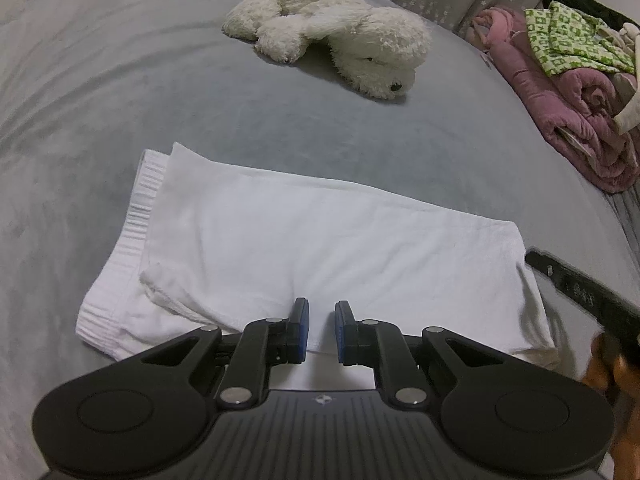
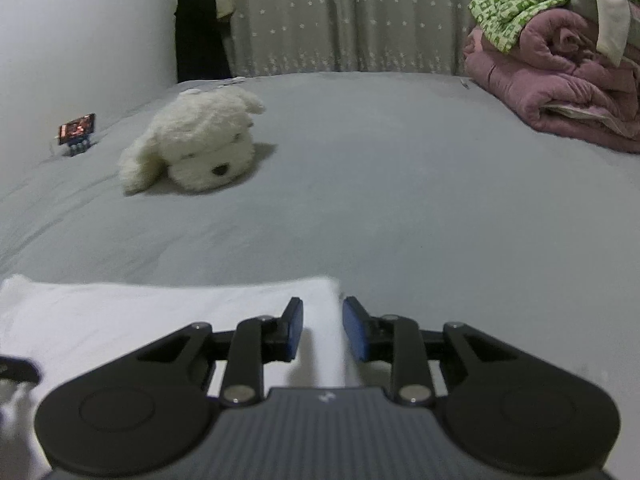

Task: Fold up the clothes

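Note:
A folded white garment (image 1: 300,240) with a ribbed band at its left end lies flat on the grey bed (image 1: 120,100). My left gripper (image 1: 322,306) hovers over its near edge, jaws a narrow gap apart, white cloth showing beneath them and nothing pinched. In the right wrist view the same garment (image 2: 160,312) fills the lower left. My right gripper (image 2: 322,304) is over its right end, jaws slightly apart, and the cloth's edge runs under the gap. One black finger of the right gripper (image 1: 580,292) shows at the garment's right end.
A white plush dog (image 1: 340,40) (image 2: 200,144) lies further back on the bed. A pink quilt pile topped with green patterned cloth (image 1: 580,100) (image 2: 560,80) sits at the right. A phone on a blue stand (image 2: 78,130) is at the far left. Curtains hang behind.

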A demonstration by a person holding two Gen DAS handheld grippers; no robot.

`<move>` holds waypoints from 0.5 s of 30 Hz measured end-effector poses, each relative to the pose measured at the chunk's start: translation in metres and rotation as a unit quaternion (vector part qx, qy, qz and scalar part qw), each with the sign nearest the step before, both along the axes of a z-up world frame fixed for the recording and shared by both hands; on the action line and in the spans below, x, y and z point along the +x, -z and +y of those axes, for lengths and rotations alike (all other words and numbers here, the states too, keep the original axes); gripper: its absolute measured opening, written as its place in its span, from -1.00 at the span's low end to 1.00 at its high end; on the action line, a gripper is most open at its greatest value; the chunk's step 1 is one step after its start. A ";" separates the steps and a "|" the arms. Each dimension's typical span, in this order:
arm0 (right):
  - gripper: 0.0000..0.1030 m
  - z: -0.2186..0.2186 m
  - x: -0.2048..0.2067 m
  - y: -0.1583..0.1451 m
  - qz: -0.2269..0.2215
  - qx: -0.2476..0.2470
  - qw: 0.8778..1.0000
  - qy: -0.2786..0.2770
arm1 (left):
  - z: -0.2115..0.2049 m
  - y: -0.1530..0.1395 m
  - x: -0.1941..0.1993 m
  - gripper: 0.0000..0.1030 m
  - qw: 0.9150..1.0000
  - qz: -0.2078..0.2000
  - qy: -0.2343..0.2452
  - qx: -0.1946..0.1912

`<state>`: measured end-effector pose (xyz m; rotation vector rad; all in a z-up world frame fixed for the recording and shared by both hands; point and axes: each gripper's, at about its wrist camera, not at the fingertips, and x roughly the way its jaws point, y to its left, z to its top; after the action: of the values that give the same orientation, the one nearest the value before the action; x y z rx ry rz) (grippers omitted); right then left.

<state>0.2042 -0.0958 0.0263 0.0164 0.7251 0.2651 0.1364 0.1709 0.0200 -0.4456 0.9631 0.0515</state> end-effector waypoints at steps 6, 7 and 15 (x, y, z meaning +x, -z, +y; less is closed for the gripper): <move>-0.54 -0.002 -0.045 0.007 0.041 -0.048 0.997 -0.033 | 0.001 0.000 -0.001 -0.77 1.000 0.000 -0.002 -0.004; -0.54 -0.003 -0.051 0.008 0.041 -0.058 0.997 -0.035 | 0.002 -0.001 -0.001 -0.77 1.000 0.000 -0.002 -0.004; -0.43 -0.024 -0.068 0.005 0.047 -0.063 0.997 -0.021 | 0.004 -0.001 -0.003 -0.77 1.000 0.000 -0.004 -0.009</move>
<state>0.1360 -0.1200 0.0217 -0.1079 0.8357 0.2595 0.1337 0.1747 0.0211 -0.4662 0.9625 0.0510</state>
